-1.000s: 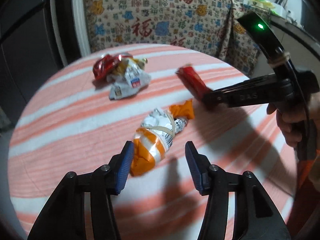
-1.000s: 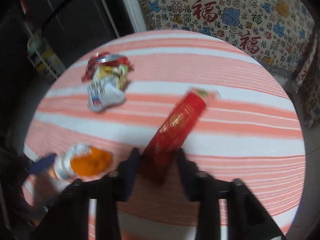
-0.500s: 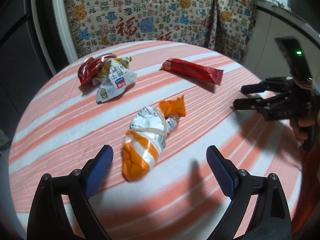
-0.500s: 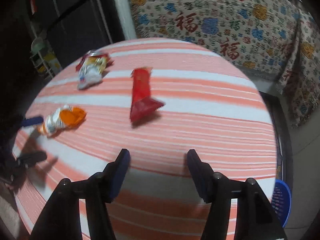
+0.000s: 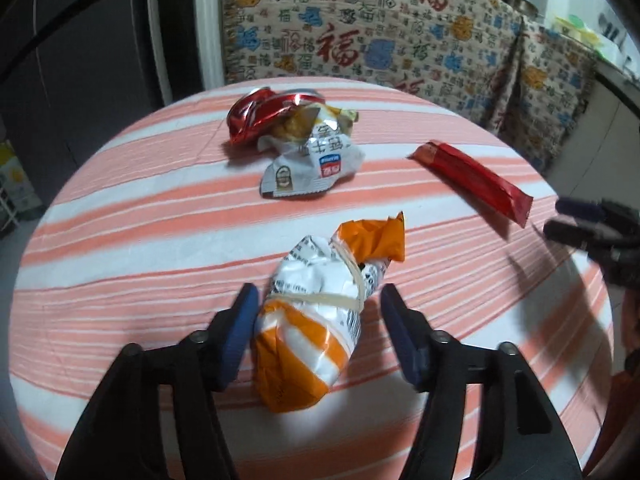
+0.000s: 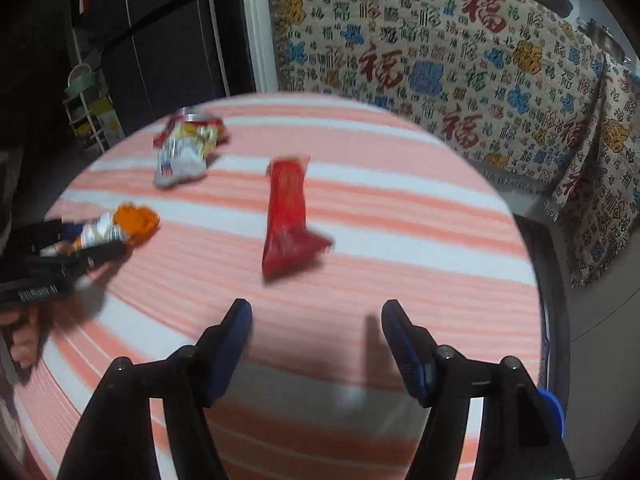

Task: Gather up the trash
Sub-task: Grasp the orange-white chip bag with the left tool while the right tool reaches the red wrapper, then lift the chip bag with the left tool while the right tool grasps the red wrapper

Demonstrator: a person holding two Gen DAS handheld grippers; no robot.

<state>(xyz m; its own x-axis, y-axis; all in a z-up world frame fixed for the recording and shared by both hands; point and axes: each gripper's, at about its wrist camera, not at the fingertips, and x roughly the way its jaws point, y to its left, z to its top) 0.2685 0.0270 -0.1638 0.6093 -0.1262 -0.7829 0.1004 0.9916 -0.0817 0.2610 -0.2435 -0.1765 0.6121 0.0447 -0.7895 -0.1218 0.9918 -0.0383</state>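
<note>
An orange and white snack bag (image 5: 320, 308) bound with a rubber band lies on the striped round table (image 5: 120, 240). My left gripper (image 5: 318, 332) is open, its fingers on either side of the bag; it also shows in the right wrist view (image 6: 96, 248). A long red wrapper (image 5: 472, 180) lies to the right, also in the right wrist view (image 6: 288, 216). A crumpled white and red wrapper pile (image 5: 304, 144) lies farther back. My right gripper (image 6: 316, 340) is open and empty, short of the red wrapper; its fingertips (image 5: 576, 220) show at the right edge.
A patterned cloth (image 6: 460, 60) hangs behind the table. A dark cabinet (image 6: 160, 40) and a small rack (image 6: 88, 112) stand at the left. A blue basket (image 6: 554, 412) sits on the floor at the table's right side.
My right gripper let go of the red wrapper, which now lies on the table, and drew back. My left gripper opened wide, then moved forward around the orange and white bag.
</note>
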